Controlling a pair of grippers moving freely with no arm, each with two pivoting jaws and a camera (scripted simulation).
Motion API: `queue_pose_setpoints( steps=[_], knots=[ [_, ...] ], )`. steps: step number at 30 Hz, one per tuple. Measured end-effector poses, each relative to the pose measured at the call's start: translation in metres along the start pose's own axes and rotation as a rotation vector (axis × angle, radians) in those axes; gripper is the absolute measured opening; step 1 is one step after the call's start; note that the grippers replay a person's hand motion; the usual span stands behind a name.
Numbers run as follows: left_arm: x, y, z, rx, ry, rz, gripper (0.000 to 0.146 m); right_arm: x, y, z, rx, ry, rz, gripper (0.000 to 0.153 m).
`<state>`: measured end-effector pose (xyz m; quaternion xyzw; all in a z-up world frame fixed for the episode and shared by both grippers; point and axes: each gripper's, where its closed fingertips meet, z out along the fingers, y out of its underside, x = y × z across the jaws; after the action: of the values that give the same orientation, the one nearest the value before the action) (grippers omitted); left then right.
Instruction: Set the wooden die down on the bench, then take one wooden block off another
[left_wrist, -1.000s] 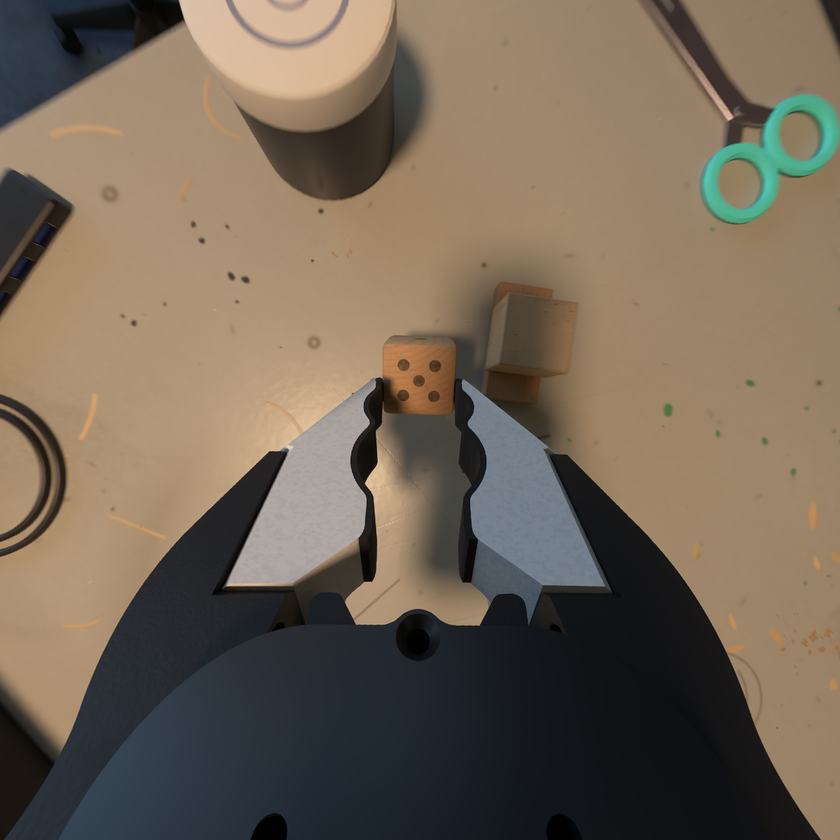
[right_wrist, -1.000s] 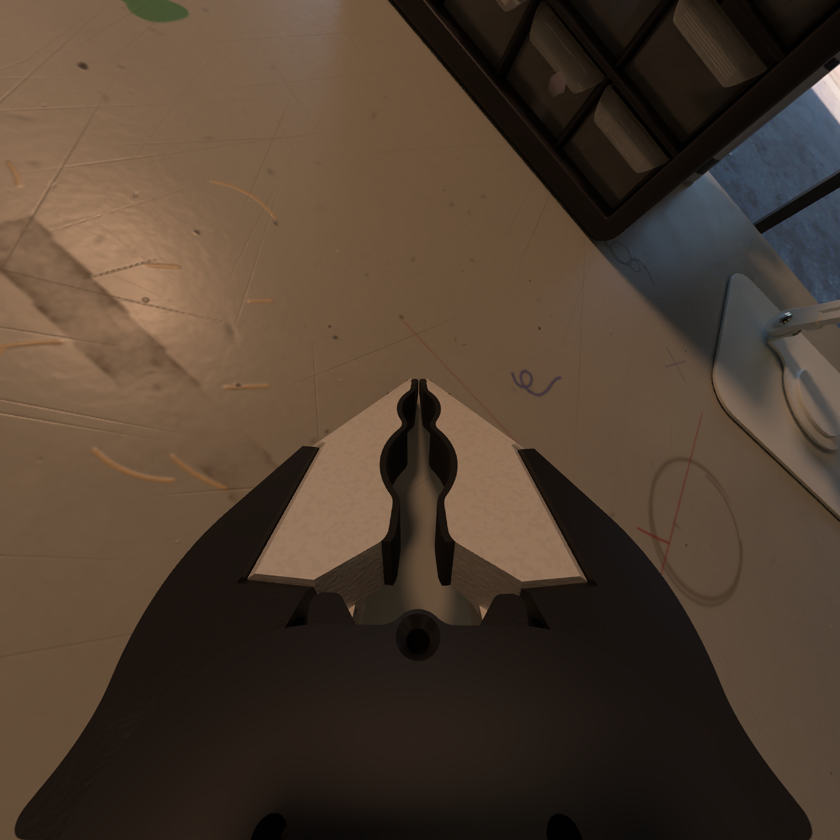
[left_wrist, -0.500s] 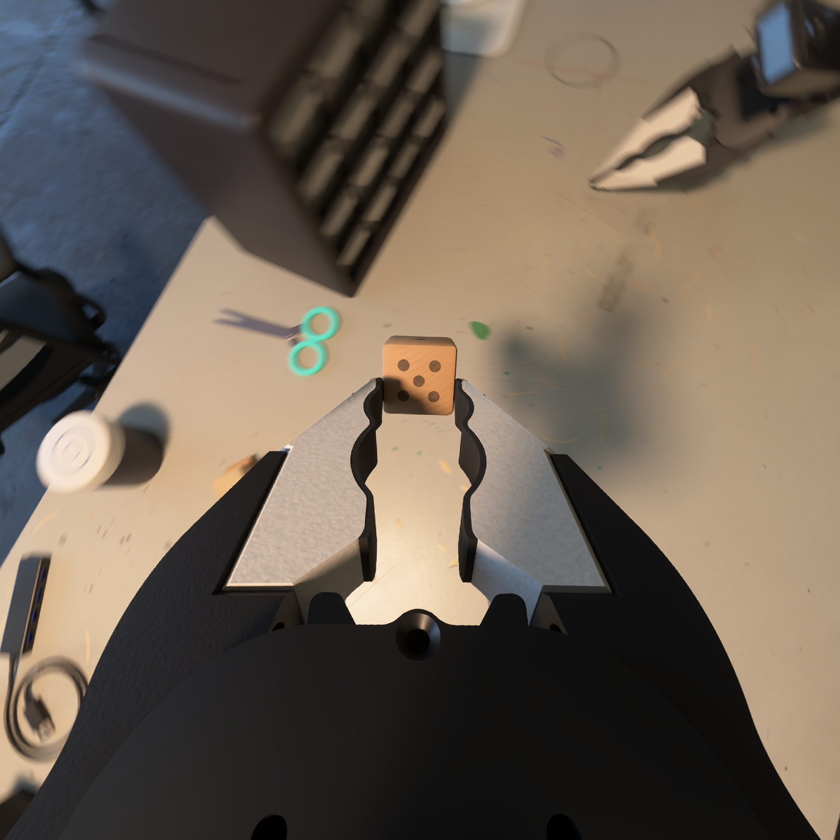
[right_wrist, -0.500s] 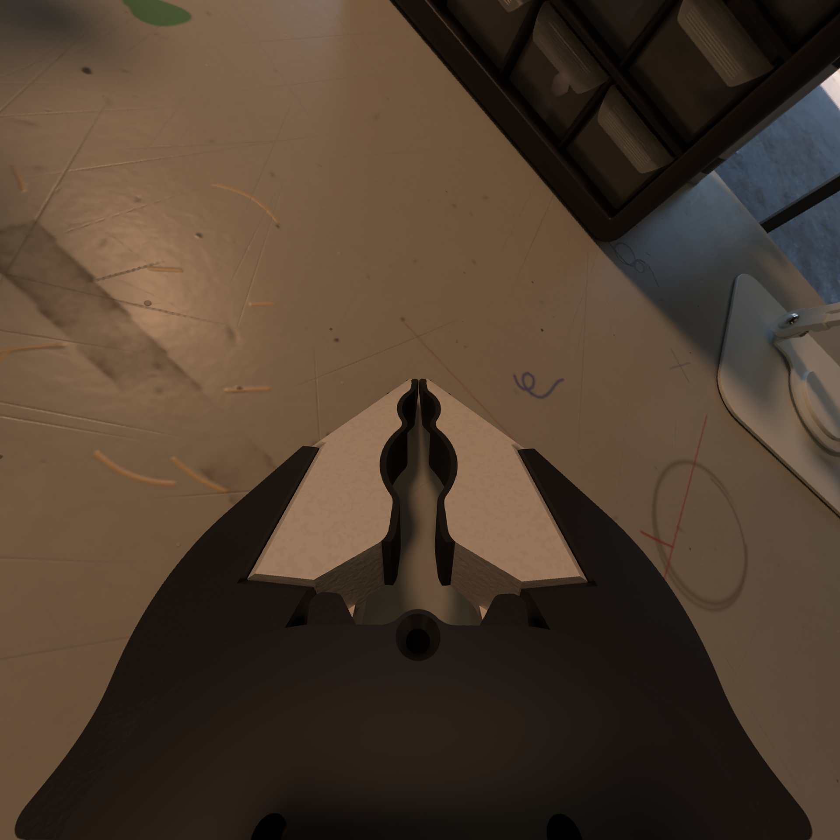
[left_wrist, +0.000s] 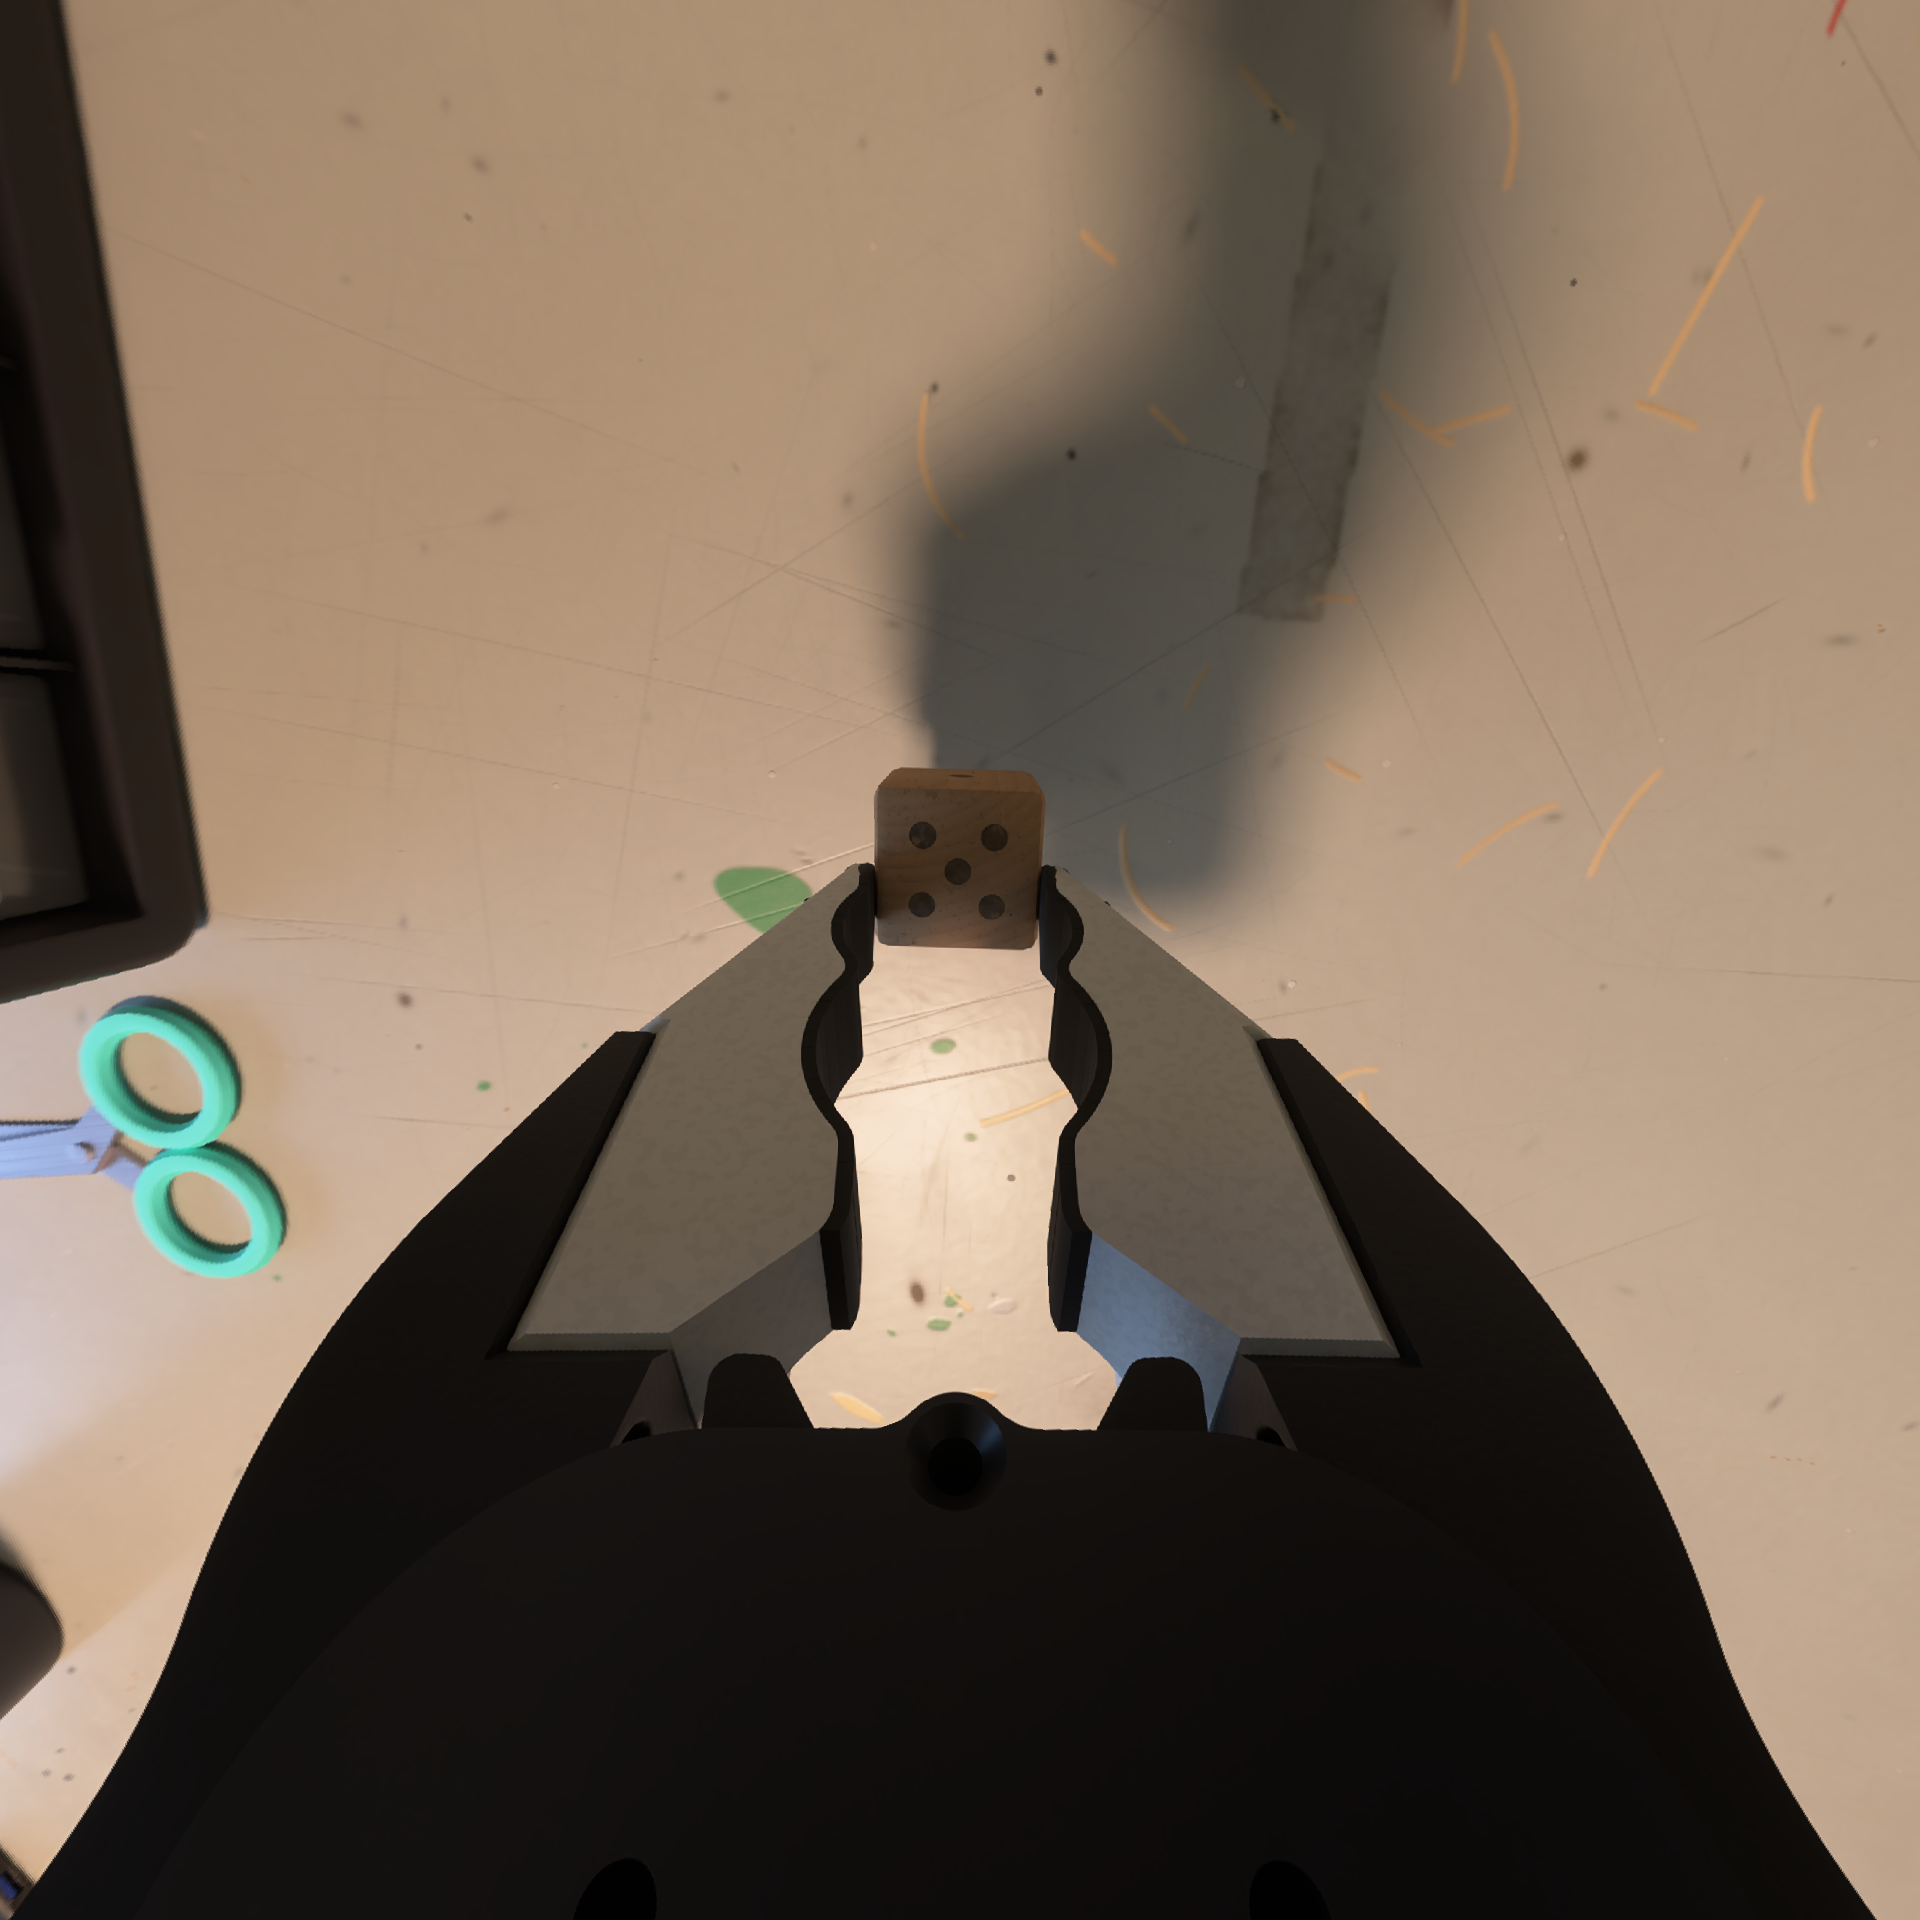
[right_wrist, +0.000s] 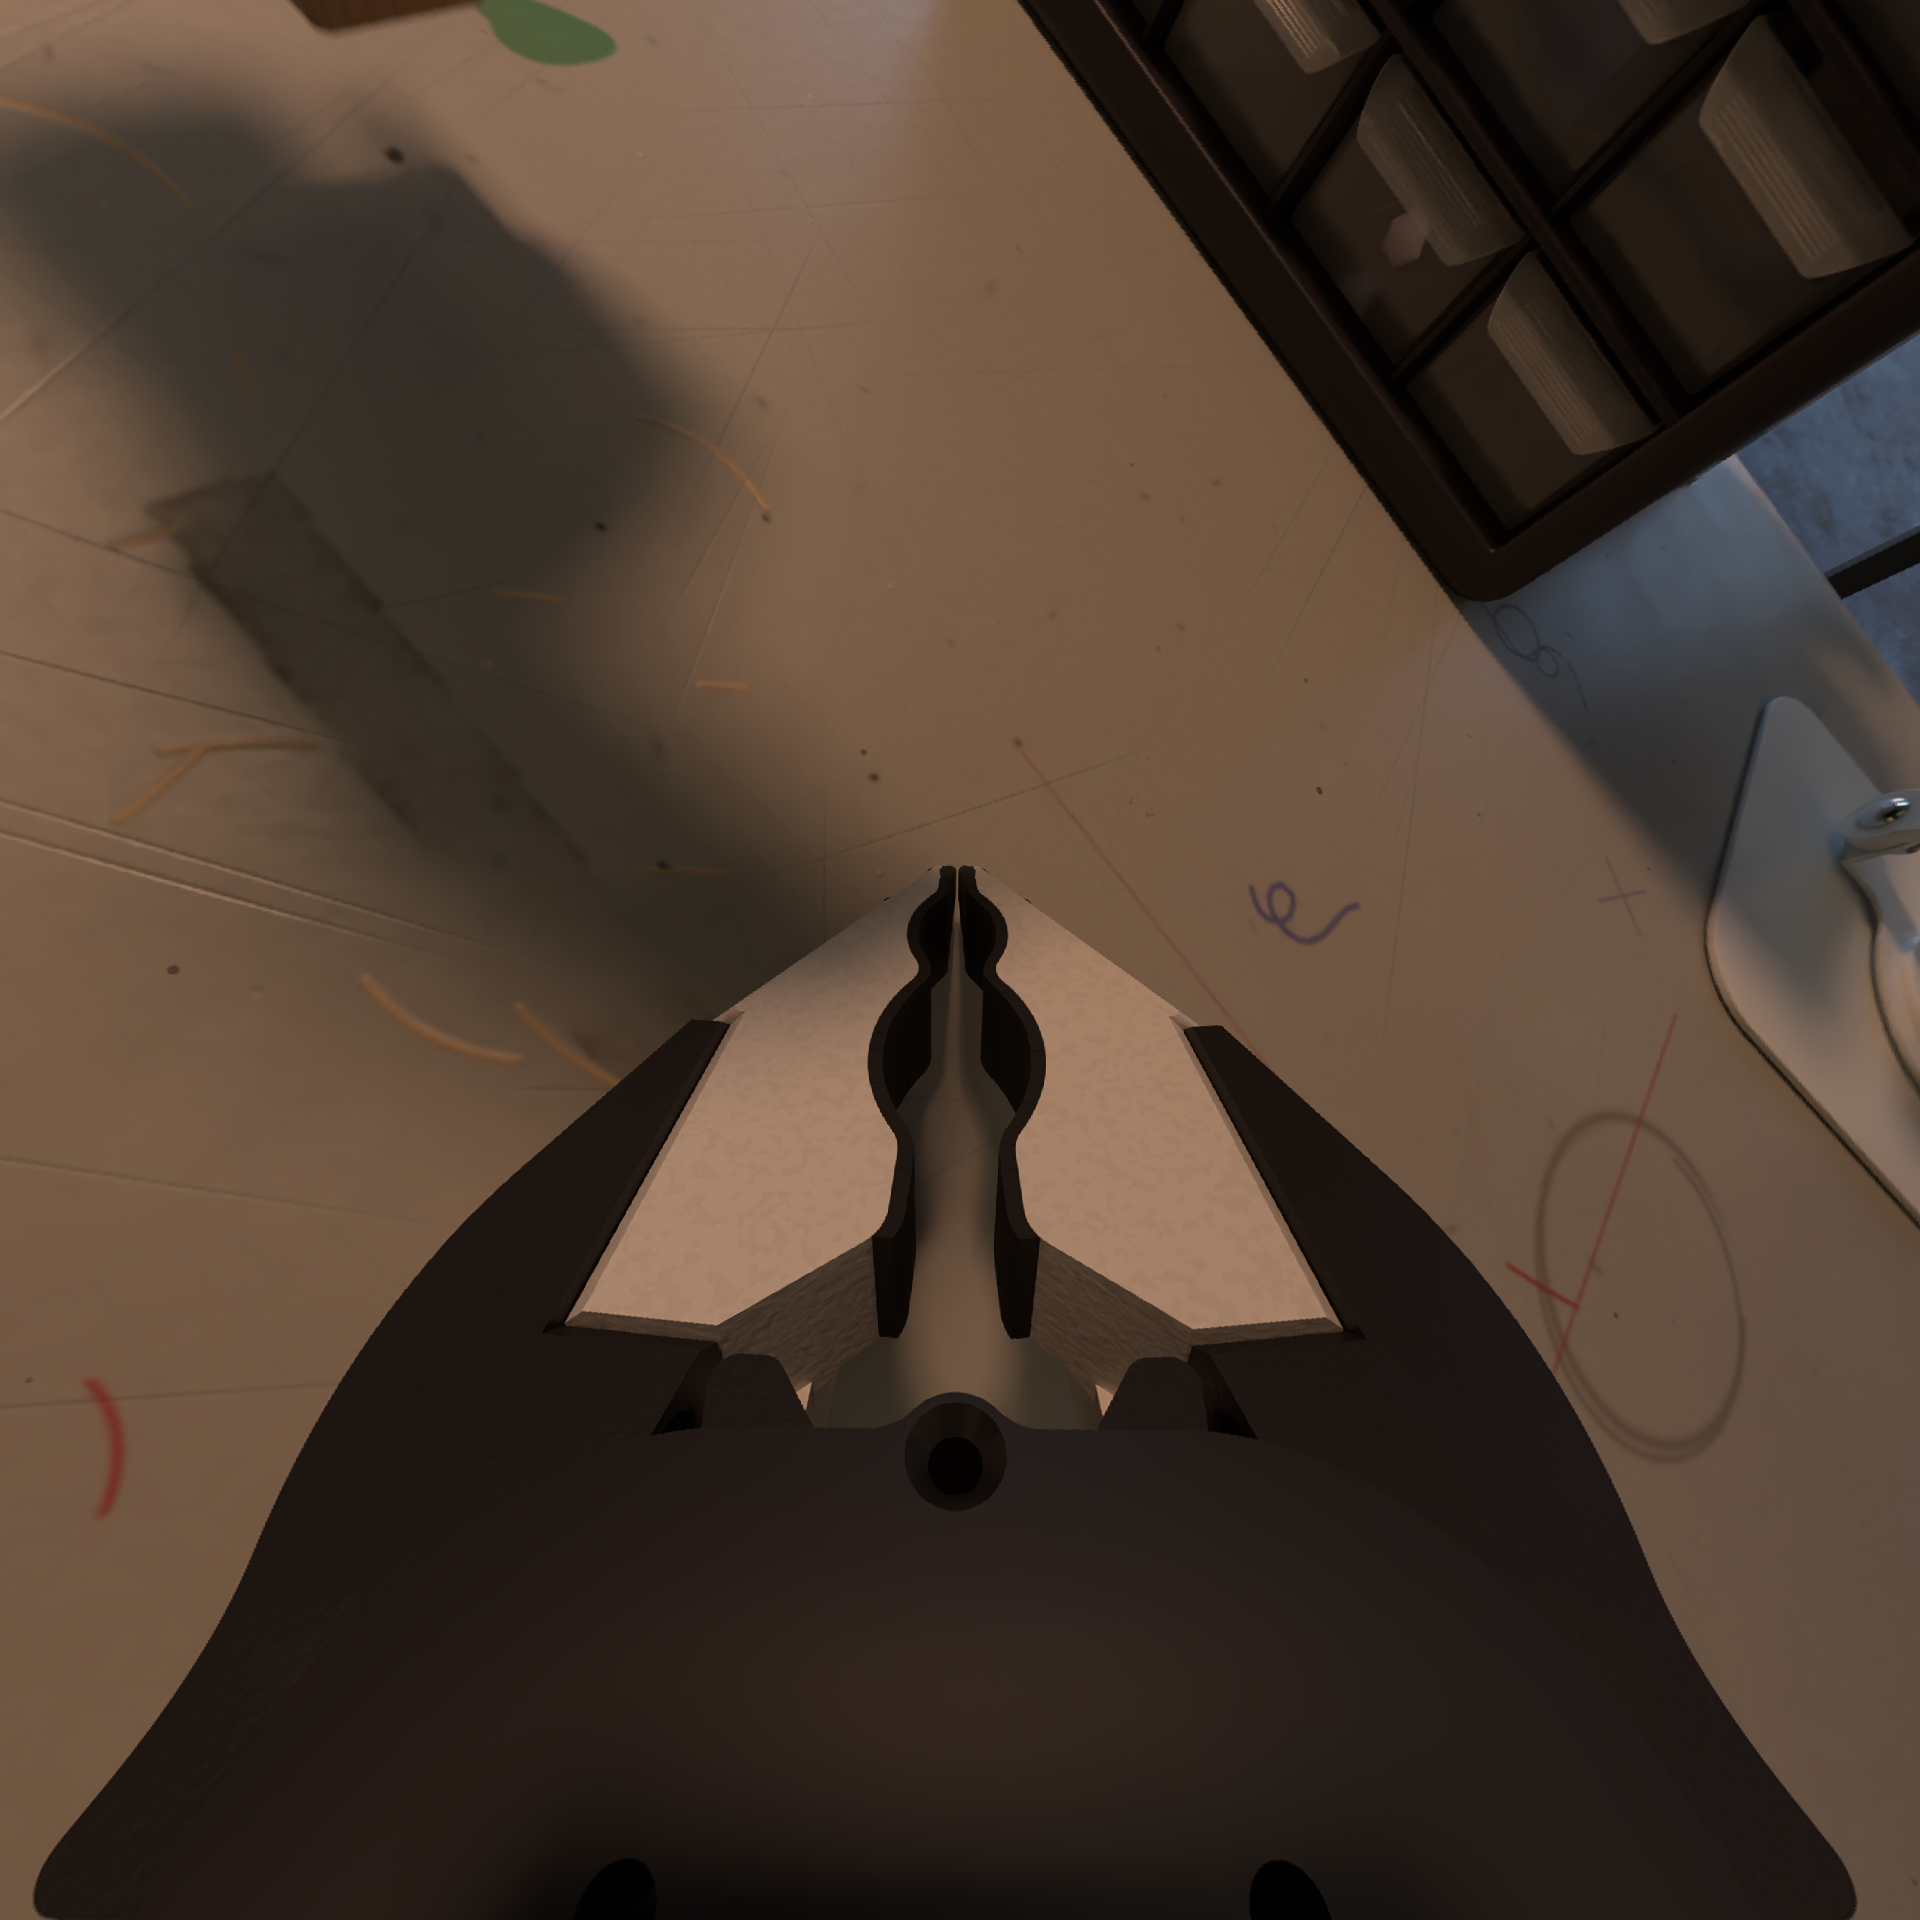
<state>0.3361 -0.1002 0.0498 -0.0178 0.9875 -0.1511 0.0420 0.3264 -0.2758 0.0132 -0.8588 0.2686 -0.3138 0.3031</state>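
Observation:
My left gripper (left_wrist: 957, 906) is shut on the wooden die (left_wrist: 957, 860), which it pinches between its fingertips with the five-dot face toward the camera. It holds the die above the beige bench (left_wrist: 520, 520), just right of a green paint spot (left_wrist: 764, 896). My right gripper (right_wrist: 956, 873) is shut and empty, low over the bench. A brown wooden corner (right_wrist: 364, 10) shows at the top edge of the right wrist view beside the green spot (right_wrist: 551, 36). The stacked wooden blocks are out of view.
Scissors with teal handles (left_wrist: 177, 1143) lie at the left. A black drawer cabinet (left_wrist: 94, 520) stands at the left edge and fills the right wrist view's upper right (right_wrist: 1558, 260). A white lamp base (right_wrist: 1808, 987) sits at the right. A dark shadow (left_wrist: 1091, 623) falls ahead of the die.
My left gripper has carried the die away from the stacked blocks and the cylinder, across the bench and down toward the green spot. Its shadow has spread into the right wrist view. The right gripper stayed nearly still.

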Motion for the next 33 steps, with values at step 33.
queue_pose_setpoints(
  steps=[33],
  knots=[
    [0.004, -0.021, -0.037, 0.113, 0.059, -0.004, 0.049, -0.007, -0.003, 0.000, 0.005, -0.051, 0.024, 0.001]
  ],
)
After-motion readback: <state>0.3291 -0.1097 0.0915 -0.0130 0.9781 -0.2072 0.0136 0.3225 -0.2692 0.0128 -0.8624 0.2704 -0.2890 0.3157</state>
